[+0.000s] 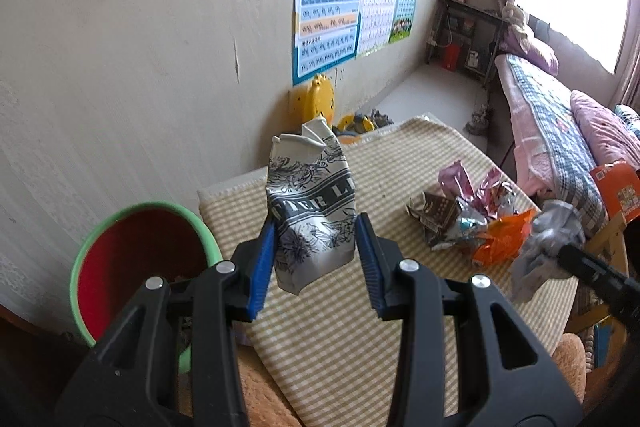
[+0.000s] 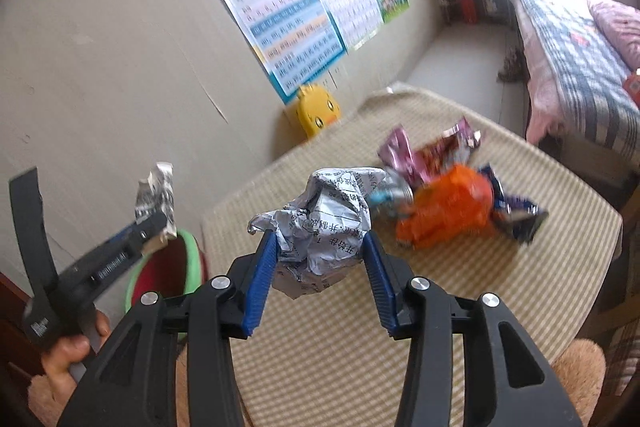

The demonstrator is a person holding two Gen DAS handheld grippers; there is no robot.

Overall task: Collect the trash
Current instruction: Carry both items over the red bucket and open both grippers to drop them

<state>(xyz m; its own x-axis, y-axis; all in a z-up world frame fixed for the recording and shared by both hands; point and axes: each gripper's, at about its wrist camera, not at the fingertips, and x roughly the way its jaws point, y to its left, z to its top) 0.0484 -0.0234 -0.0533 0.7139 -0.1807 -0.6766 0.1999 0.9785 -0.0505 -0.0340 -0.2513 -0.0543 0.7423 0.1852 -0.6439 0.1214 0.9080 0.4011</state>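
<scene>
Nearest in the left wrist view, the left gripper (image 1: 316,247) is clamped narrowly on a crushed silver-and-black printed foil pouch (image 1: 310,203), its blue pads pressing the pouch's lower half. The pouch hangs clear above the beige checked table mat (image 1: 340,327), long axis close to upright and leaning slightly right, torn mouth pointing up and away toward the wall. In the right wrist view the right gripper (image 2: 318,247) grips a crumpled ball of white printed paper (image 2: 320,223) between its pads; the ball has no real long axis. Both pieces look lifted off the mat, so the step in hand seems to be the carry to the bin. The next move likely calls for swinging each load left over the red bucket with a green rim (image 1: 140,255), which stands just beside the mat's near-left corner, and opening above its mouth. Farther right on the mat lies a heap of pink, orange and dark wrappers (image 1: 476,219), yet to be collected.
</scene>
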